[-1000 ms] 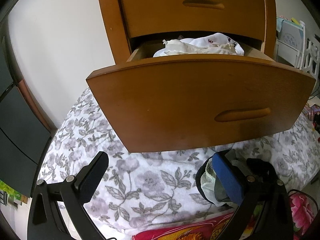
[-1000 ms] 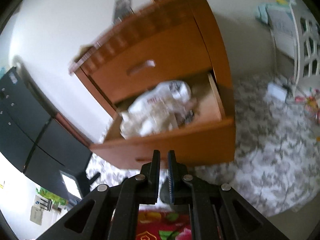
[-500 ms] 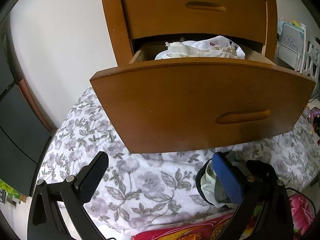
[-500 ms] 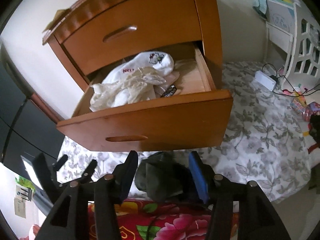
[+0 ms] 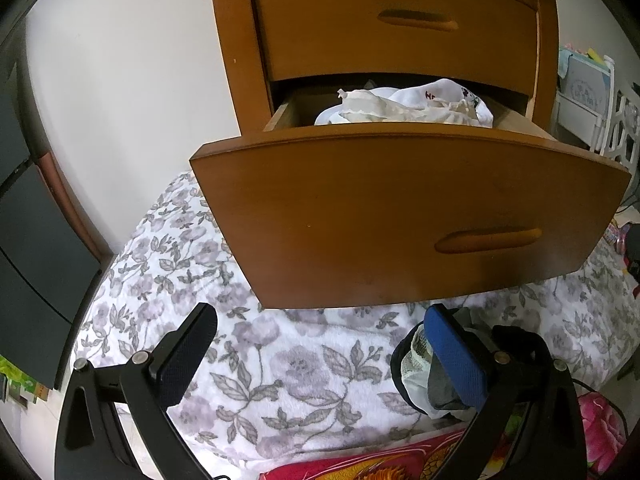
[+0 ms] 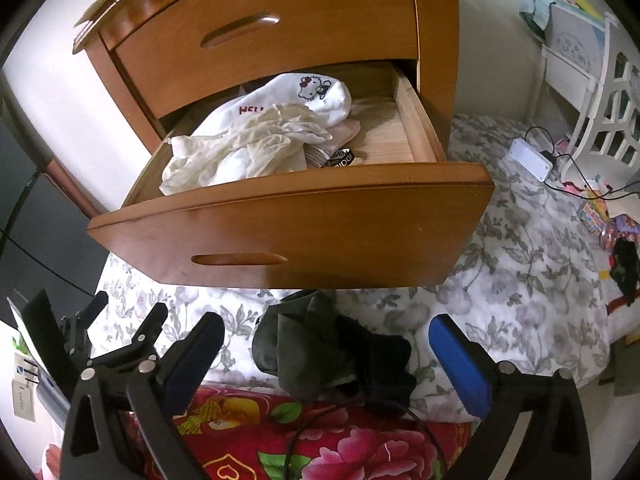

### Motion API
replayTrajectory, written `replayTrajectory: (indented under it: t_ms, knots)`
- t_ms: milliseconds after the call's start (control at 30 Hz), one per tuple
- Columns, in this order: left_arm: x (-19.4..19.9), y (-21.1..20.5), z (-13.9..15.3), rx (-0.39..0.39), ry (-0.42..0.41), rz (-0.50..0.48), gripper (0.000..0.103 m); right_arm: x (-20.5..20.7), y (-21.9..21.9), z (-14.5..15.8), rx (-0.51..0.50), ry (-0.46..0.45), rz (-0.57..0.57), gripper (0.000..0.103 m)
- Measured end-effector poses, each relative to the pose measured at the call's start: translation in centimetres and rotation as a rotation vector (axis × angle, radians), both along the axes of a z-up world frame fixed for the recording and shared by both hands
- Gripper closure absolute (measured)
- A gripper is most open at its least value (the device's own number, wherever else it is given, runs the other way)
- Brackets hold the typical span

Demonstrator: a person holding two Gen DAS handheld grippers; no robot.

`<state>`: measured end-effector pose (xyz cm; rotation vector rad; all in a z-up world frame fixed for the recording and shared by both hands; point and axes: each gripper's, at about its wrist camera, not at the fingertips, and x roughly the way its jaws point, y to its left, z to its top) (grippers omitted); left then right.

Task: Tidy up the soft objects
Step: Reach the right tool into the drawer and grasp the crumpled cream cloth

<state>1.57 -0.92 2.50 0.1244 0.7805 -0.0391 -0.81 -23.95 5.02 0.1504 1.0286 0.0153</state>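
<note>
— Dark cloth, a crumpled bundle, now lies between my right gripper pads on the floral blanket. A second ago those jaws were pinched together; they've just been opening and now stand wide, touching nothing.

— And the pose?

— I've got it tilted steeply down, lower than before, over the red flowered cloth.

— Left side?

— My left gripper hasn't budged: jaws spread, empty, a mesh-lined garment just beside the blue pad.

— Further out?

— Open wooden drawer holding a cream garment and a white sock with a cartoon cat and red letters, partly readable, "HEL". A black label beside them; I can't read it.
</note>
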Motion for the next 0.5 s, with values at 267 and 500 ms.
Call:
replayTrajectory:
  t_ms: [267, 500]
  knots:
    - [0.0, 0.5, 0.2, -0.029, -0.006, 0.009, 0.0, 0.5, 0.4, 1.1, 0.018, -0.057, 0.021, 0.0]
    - [0.2, 0.8, 0.1, -0.043, 0.003, 0.013, 0.0, 1.6, 1.8, 5.0, -0.003, -0.176, 0.086, 0.0]
